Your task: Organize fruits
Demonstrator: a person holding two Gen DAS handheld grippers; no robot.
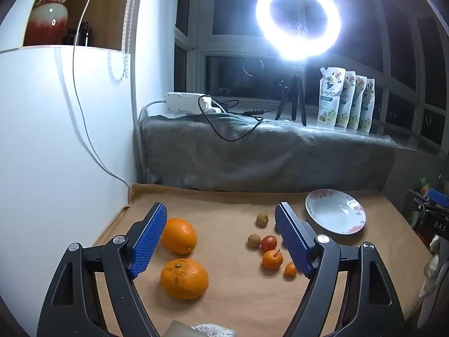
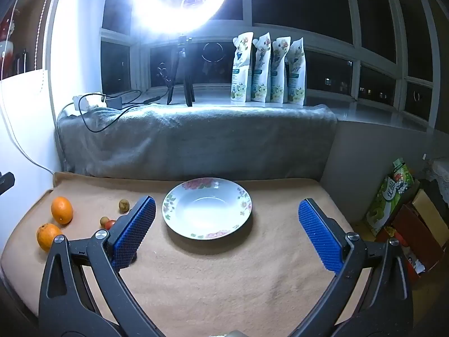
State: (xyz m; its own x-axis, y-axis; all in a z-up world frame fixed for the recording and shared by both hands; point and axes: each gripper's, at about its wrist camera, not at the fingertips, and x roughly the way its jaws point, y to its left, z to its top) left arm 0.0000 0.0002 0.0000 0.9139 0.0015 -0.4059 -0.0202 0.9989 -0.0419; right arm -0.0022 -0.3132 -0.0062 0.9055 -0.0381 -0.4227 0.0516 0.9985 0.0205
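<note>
On the tan cloth lie two big oranges, one farther (image 1: 179,235) and one nearer (image 1: 184,278), plus small fruits: two brown ones (image 1: 262,220) (image 1: 254,241), a red one (image 1: 269,242) and two little orange ones (image 1: 272,259) (image 1: 290,270). My left gripper (image 1: 221,216) hangs open above them, holding nothing. A white flowered plate (image 2: 207,209) (image 1: 335,211) sits empty, to the right of the fruits. My right gripper (image 2: 226,213) is open in front of it. Both big oranges (image 2: 61,210) (image 2: 47,236) show at the left of the right wrist view.
A grey blanket (image 1: 266,151) covers the ledge behind the table, with a ring light on a tripod (image 1: 298,19), a power strip with cables (image 1: 188,102) and several pouches (image 1: 346,98). A white wall (image 1: 56,140) stands left; boxes (image 2: 415,224) crowd the right side.
</note>
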